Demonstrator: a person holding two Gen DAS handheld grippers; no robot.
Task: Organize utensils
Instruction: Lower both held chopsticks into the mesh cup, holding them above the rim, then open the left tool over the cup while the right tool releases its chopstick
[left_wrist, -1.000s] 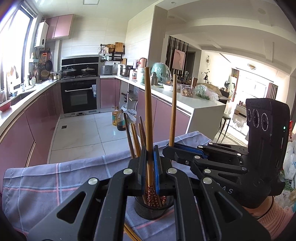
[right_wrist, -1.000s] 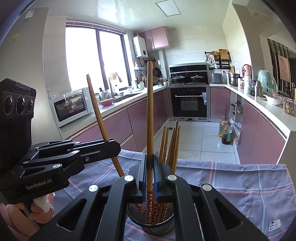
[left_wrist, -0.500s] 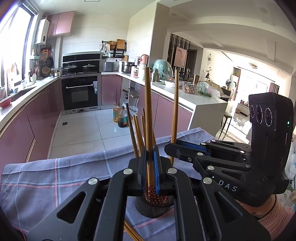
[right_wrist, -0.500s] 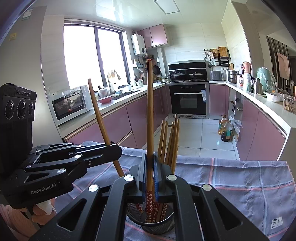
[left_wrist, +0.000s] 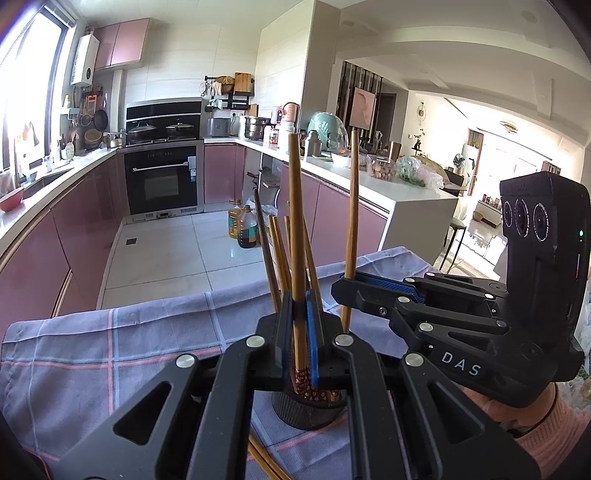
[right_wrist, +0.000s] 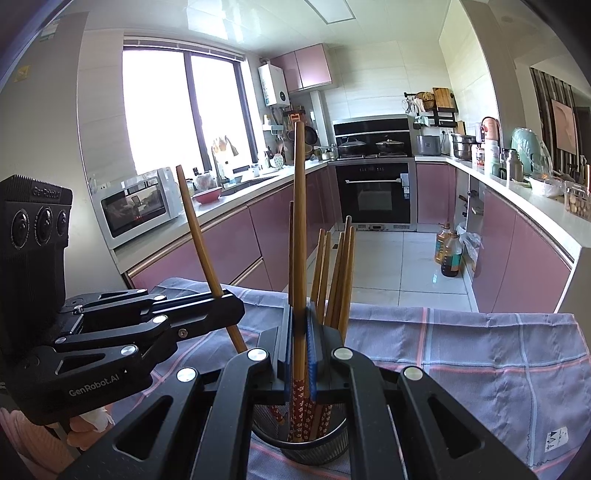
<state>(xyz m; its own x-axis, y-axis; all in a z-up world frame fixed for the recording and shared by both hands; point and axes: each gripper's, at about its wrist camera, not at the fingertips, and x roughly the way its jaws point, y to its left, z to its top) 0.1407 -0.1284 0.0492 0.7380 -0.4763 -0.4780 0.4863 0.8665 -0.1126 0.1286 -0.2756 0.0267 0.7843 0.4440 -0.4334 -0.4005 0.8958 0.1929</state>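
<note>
Left gripper (left_wrist: 300, 332), seen along its own fingers, clamped on one upright chopstick (left_wrist: 295, 236), the patterned red end dipping into the mesh holder (left_wrist: 306, 410) just below. Counted in that holder: roughly five more chopsticks (left_wrist: 275, 254), leaning together, exact number hard to tell. Holder stood on a checked cloth (left_wrist: 110, 350). Spotted two loose chopsticks (left_wrist: 264, 461) lying on the cloth at the bottom edge, partly hidden. Off to the right, right gripper (left_wrist: 341, 290) squeezed shut on a second single chopstick (left_wrist: 352, 206), held almost vertical beside the holder. Two oil bottles (left_wrist: 242, 227) on the floor beyond.

Seen from the right wrist: right gripper (right_wrist: 300, 332) pinched tight around one tall chopstick (right_wrist: 299, 229), its patterned end down inside the mesh holder (right_wrist: 306, 448). About six other chopsticks (right_wrist: 341, 273) standing in it, fanned to the right. Left gripper (right_wrist: 231, 306) at the left, closed on one tilted chopstick (right_wrist: 195, 229), lower end near the holder's rim. Same checked cloth (right_wrist: 461, 350) underneath.
</note>
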